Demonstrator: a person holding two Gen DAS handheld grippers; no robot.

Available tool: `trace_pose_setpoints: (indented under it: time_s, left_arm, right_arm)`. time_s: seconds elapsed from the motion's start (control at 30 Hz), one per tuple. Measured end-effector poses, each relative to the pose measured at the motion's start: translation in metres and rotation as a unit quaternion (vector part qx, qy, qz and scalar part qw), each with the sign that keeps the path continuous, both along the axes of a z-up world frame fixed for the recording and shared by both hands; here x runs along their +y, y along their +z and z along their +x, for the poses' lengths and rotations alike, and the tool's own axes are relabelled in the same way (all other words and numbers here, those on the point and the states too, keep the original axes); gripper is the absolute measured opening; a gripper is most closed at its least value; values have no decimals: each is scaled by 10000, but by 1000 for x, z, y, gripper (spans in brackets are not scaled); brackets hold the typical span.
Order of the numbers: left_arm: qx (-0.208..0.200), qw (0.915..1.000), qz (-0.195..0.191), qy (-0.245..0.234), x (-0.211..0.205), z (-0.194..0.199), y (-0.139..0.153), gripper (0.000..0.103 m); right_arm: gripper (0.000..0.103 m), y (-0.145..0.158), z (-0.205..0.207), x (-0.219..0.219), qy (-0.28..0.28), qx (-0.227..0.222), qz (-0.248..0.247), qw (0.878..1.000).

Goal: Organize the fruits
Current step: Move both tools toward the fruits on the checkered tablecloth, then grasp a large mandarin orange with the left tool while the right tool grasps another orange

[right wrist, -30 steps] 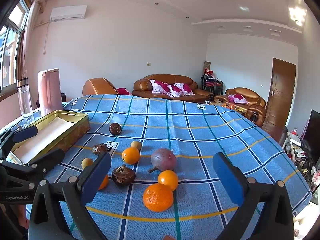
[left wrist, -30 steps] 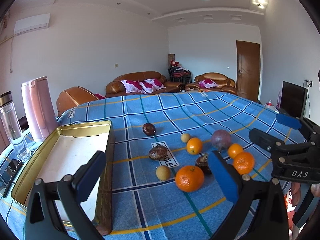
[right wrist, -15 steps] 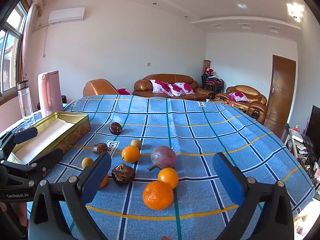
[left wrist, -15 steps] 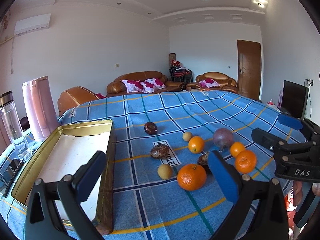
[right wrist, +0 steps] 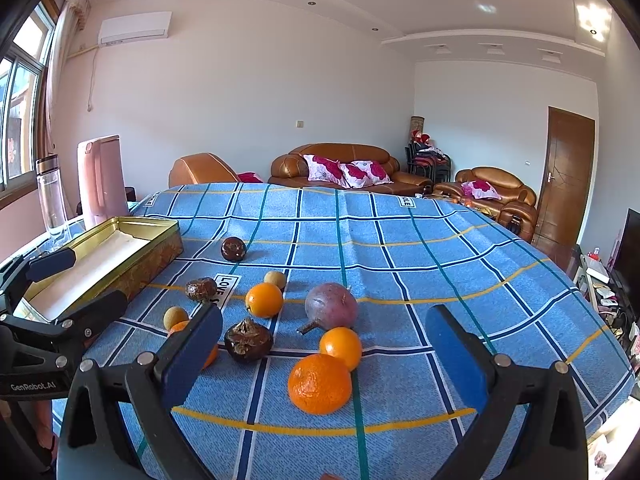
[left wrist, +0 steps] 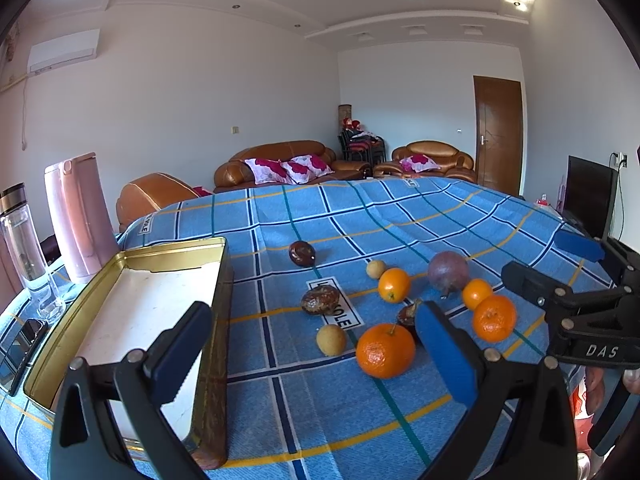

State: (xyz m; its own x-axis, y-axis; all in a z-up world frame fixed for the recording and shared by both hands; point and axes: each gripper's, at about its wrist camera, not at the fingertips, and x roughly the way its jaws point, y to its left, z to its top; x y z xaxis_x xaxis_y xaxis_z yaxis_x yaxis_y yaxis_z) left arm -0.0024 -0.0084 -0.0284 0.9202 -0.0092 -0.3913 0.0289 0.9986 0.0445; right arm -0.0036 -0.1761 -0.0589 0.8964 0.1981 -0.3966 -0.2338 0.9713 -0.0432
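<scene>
Several fruits lie on the blue checked tablecloth (left wrist: 360, 216). The nearest big orange (left wrist: 385, 349) sits just ahead of my left gripper (left wrist: 316, 354), which is open and empty. Beside it are a small yellow fruit (left wrist: 331, 339), a brown wrinkled fruit (left wrist: 320, 300), a purple round fruit (left wrist: 448, 271) and a dark fruit (left wrist: 302, 253) farther back. A gold tin tray (left wrist: 120, 304) with a white bottom stands at the left. My right gripper (right wrist: 324, 356) is open and empty, above an orange (right wrist: 319, 383), with a smaller orange (right wrist: 341, 346) and a dark wrinkled fruit (right wrist: 248, 340) just beyond.
A pink jug (left wrist: 78, 216) and a clear bottle (left wrist: 24, 248) stand behind the tray, with a phone (left wrist: 20, 344) at the table's left edge. Brown sofas (left wrist: 288, 164) line the far wall. The table's far half is bare cloth.
Both views have crept slightly forward and down toward the fruits. Nothing was grasped and no fruit has moved.
</scene>
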Motion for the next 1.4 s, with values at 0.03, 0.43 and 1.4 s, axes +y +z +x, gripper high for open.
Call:
trace_pose_setpoints:
  time_s: [0.03, 0.43, 1.4]
  left_arm:
    - [6, 10000, 5, -2, 0, 0, -1, 103]
    - [129, 9999, -4, 81, 4, 6, -8, 103]
    - [1399, 9856, 56, -945, -45, 51, -46, 60]
  right_arm:
    - [102, -1, 0, 0, 5, 10, 8, 10000]
    - [102, -14, 5, -8, -97, 122, -62, 9999]
    - [48, -65, 25, -12, 629, 1040, 198, 9924]
